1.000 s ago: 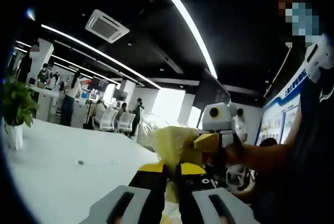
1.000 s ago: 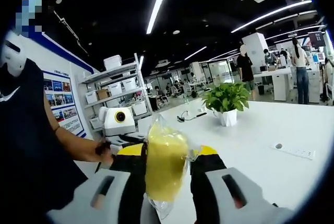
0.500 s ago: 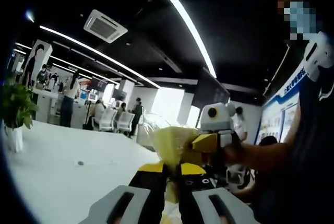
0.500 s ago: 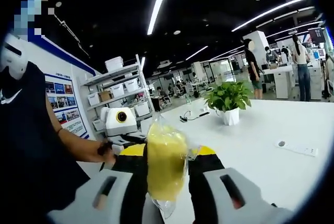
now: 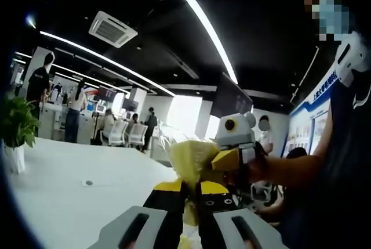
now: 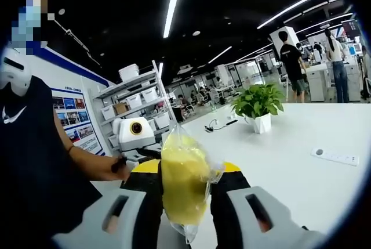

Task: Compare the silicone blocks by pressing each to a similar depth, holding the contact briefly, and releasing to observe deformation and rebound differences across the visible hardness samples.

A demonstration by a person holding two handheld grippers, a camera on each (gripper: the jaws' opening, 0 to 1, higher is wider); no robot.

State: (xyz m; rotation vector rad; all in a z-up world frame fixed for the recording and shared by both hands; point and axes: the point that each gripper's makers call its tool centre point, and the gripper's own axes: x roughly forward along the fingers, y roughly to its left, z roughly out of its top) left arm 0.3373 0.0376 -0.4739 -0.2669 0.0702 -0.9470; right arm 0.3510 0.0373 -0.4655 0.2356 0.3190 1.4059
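Note:
A yellow silicone block in a clear plastic bag hangs in the air above the white table. My right gripper is shut on the block, squeezing it from both sides. In the left gripper view the same block sits just past my left gripper, whose jaws are nearly together on the bag's lower edge. The right gripper reaches in from the right and clamps the block's far side. In the right gripper view the left gripper shows at the left, held by a hand.
A potted plant stands on the table, with a cable beside it and a socket strip further right. Shelves with boxes stand behind. The person's dark torso is close. Other people walk at the far desks.
Both views have drifted slightly with the hands. People in the background have walked on. Both grippers keep the same hold on the bagged block.

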